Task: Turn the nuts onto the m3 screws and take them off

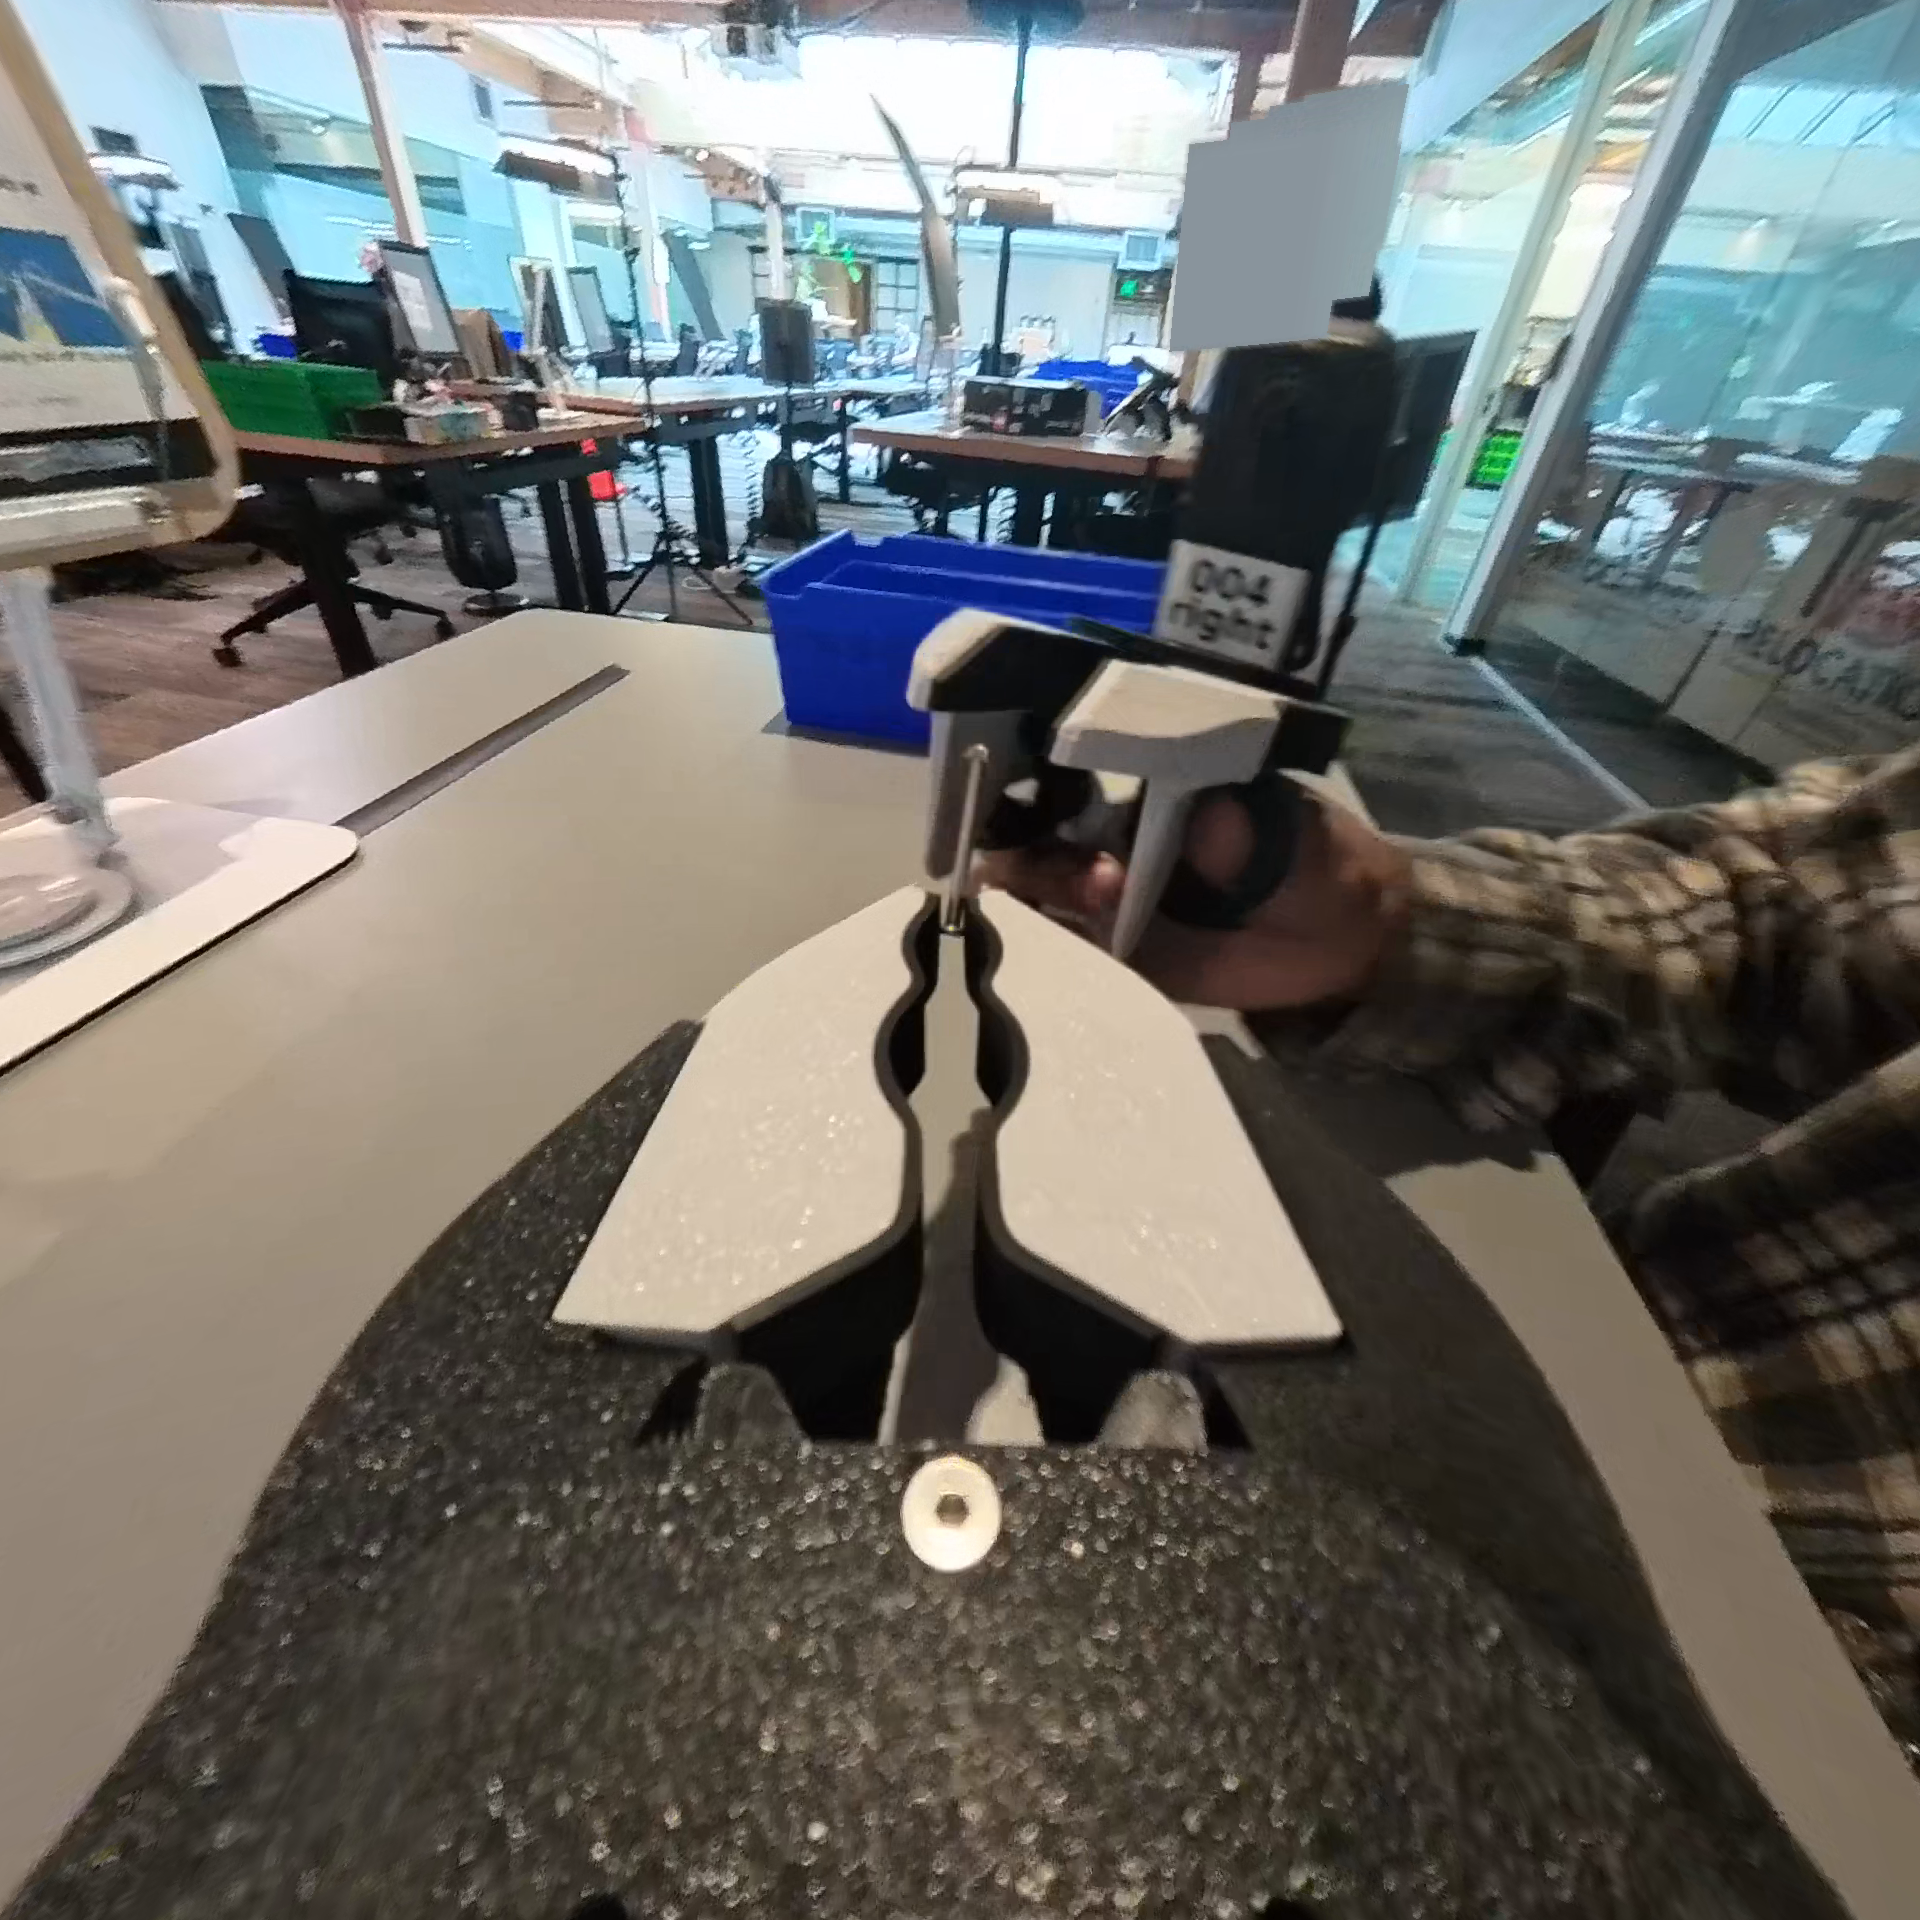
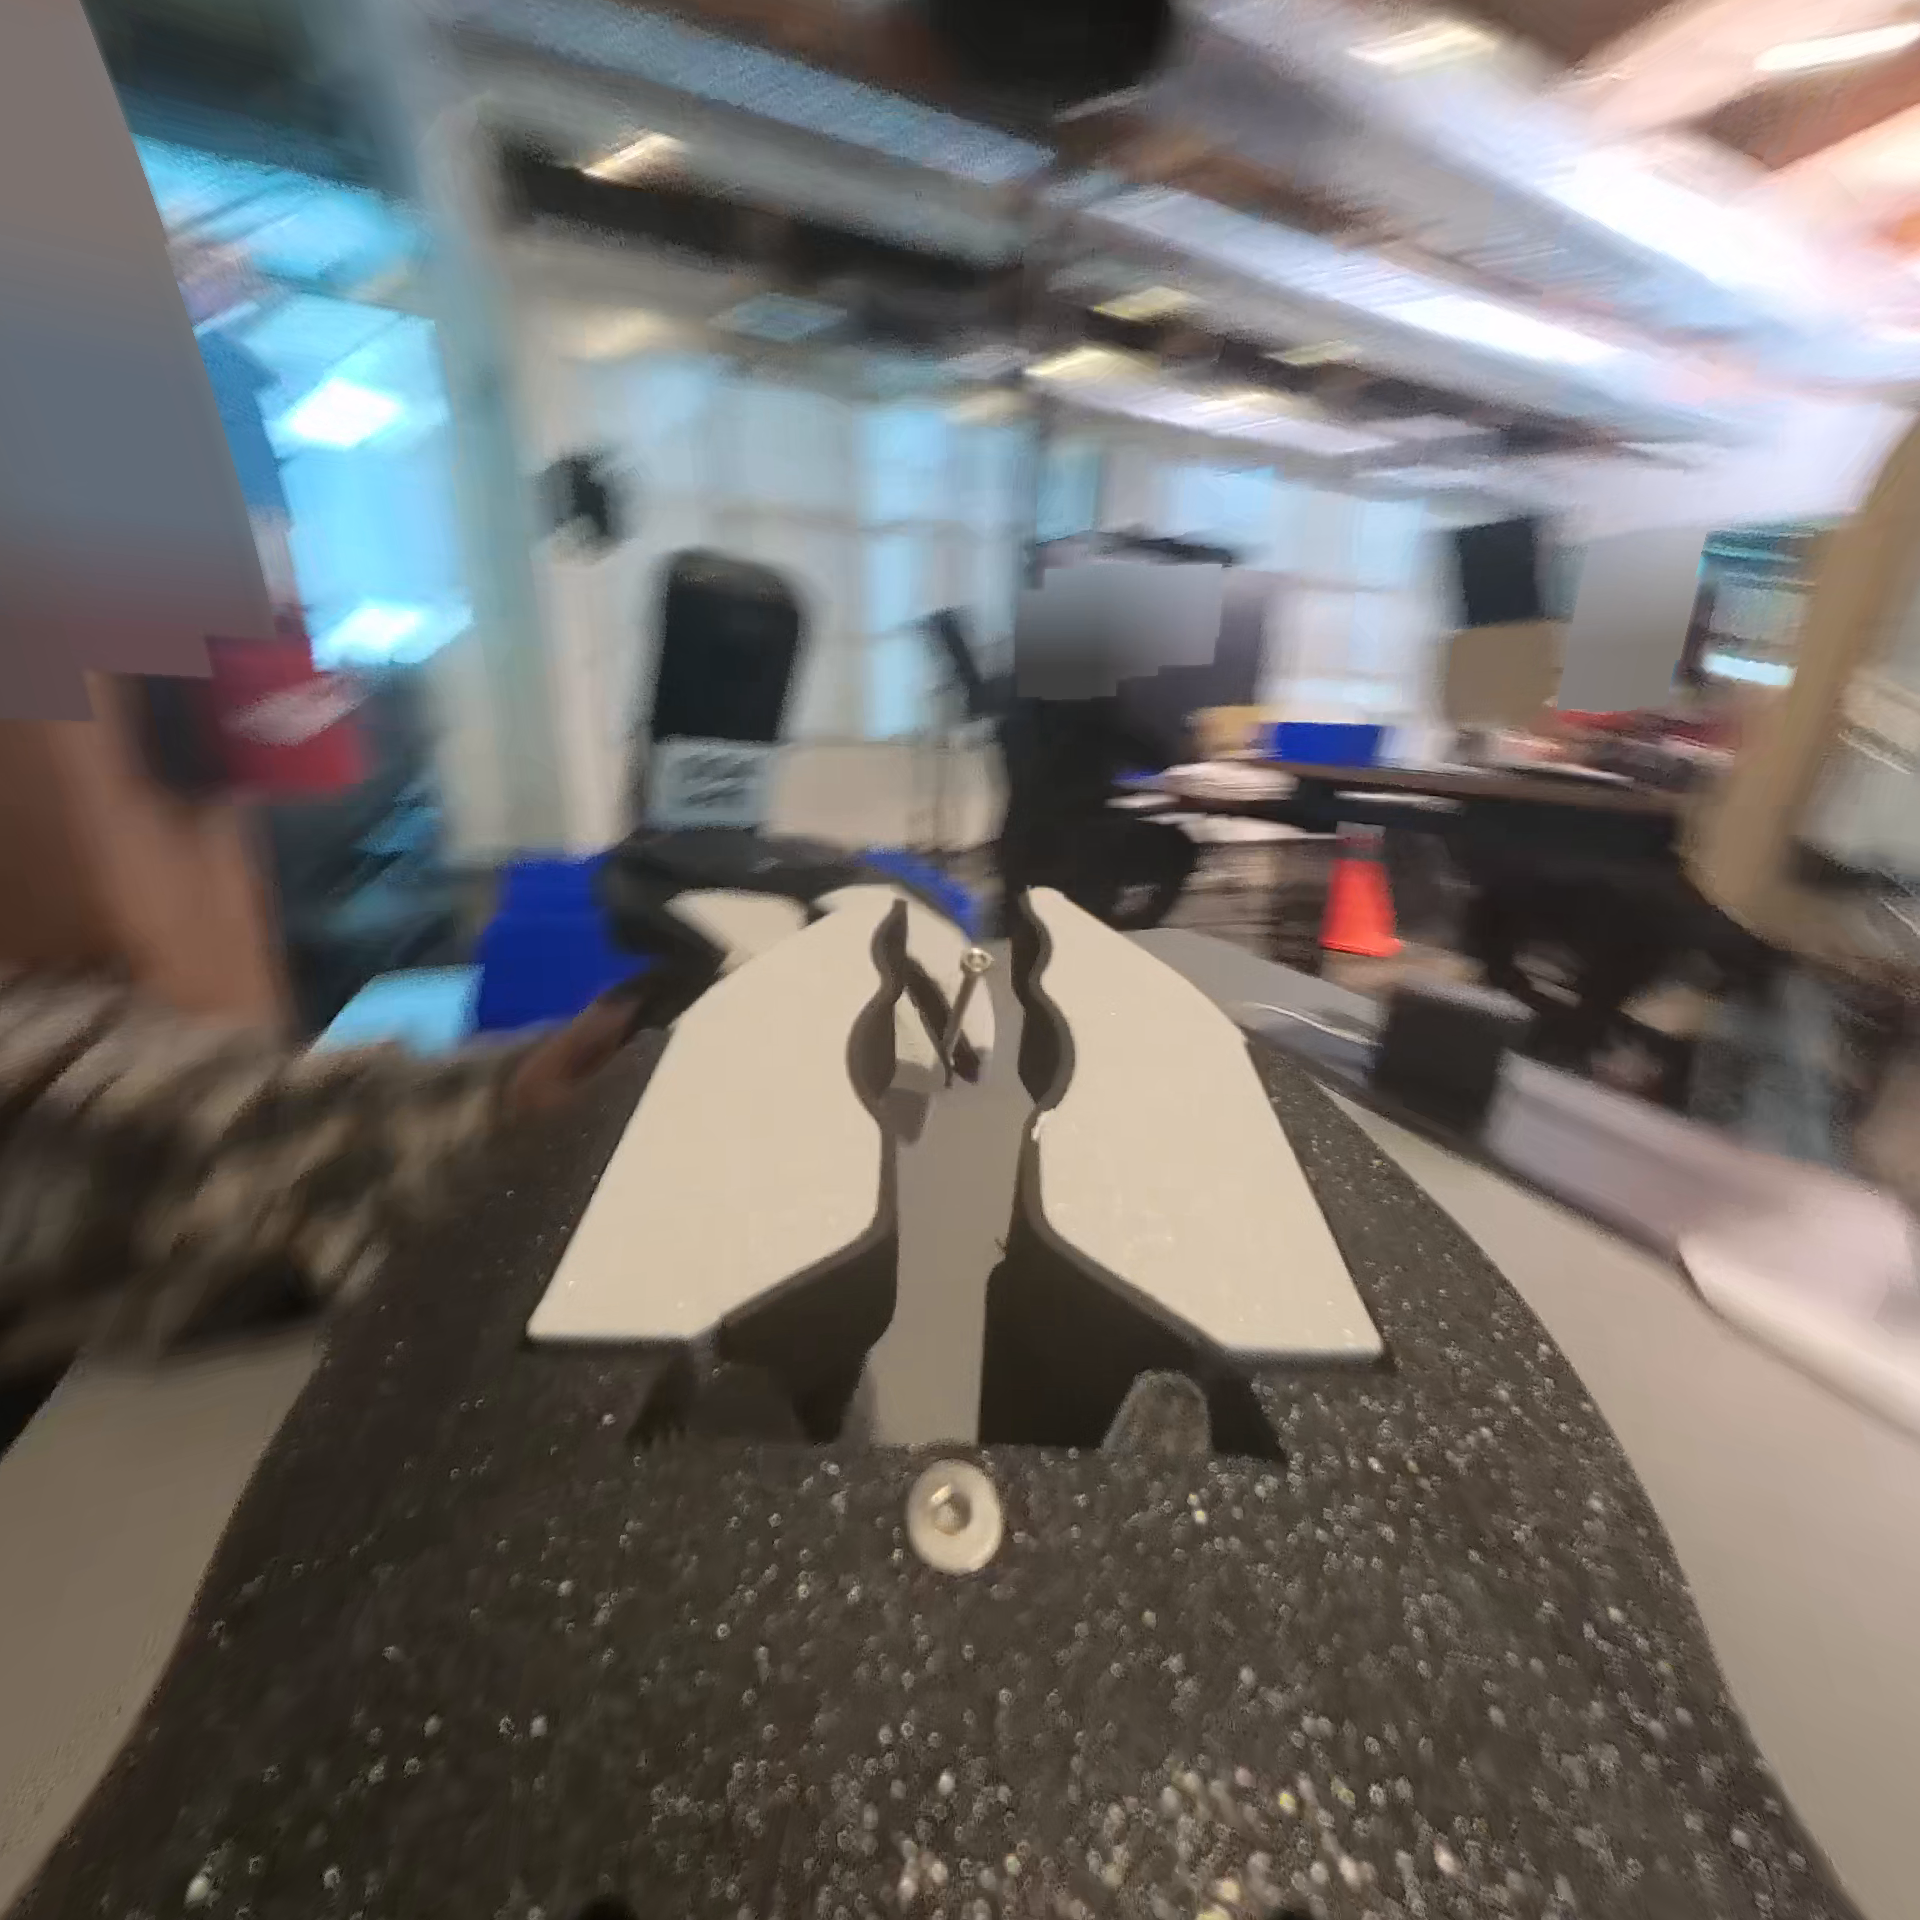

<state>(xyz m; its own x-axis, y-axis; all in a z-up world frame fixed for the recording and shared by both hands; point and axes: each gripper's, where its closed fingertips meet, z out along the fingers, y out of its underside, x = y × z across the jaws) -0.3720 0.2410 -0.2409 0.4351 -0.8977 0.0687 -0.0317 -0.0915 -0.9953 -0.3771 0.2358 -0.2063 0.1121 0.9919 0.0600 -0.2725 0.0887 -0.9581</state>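
Open-plan office with dark desks and glass walls lies behind a grey desk (image 1: 312, 1039); a blue bin (image 1: 935, 623) sits at its far edge. Both grippers hang over the desk's middle. Right gripper (image 1: 1039, 821), gripped by a hand (image 1: 1247, 914) in a plaid sleeve, is spread: the long thin silvery screw (image 1: 966, 831) lies against only one finger (image 1: 961, 790). Left gripper (image 1: 951, 914) is pressed almost together, tips pinching the screw's lower end; whether a nut sits there is too small to tell. The right wrist view is blurred but shows the screw (image 2: 964, 1013) slanting between its parted fingers. My judgement: this is a regrip mid-turning; next the right gripper must close squarely on the shaft, or nut, and twist without bending it
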